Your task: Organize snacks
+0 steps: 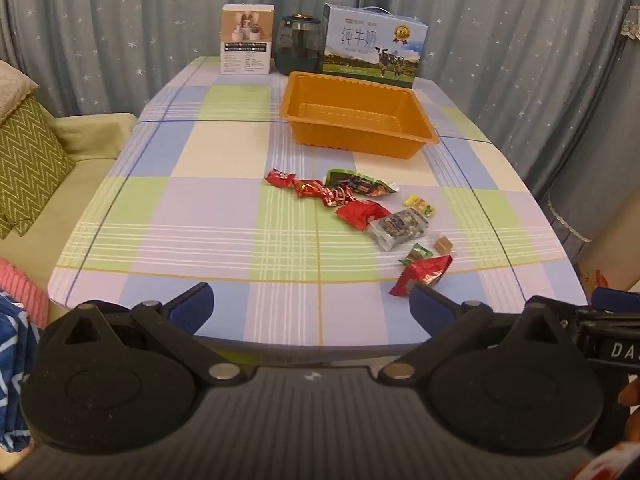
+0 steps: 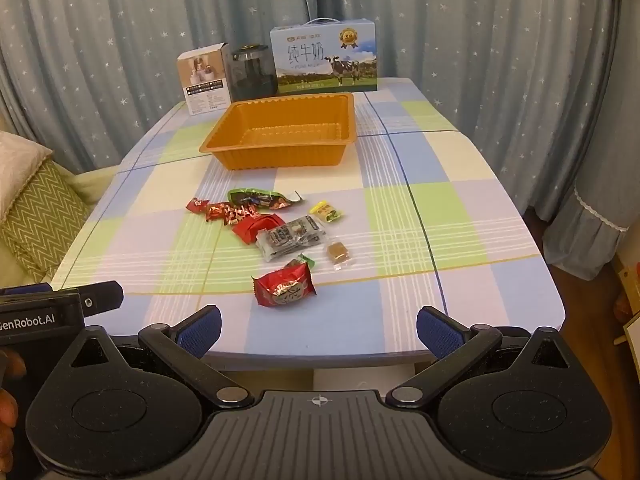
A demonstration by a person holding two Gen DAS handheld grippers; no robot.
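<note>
Checked tablecloth; starred curtains behind.

Small green sweet: largely hidden behind red packet. Snack wrappers' print: too small to read. Left gripper: cut off at right wrist view's left edge. Sofa cushion: cropped.
</note>
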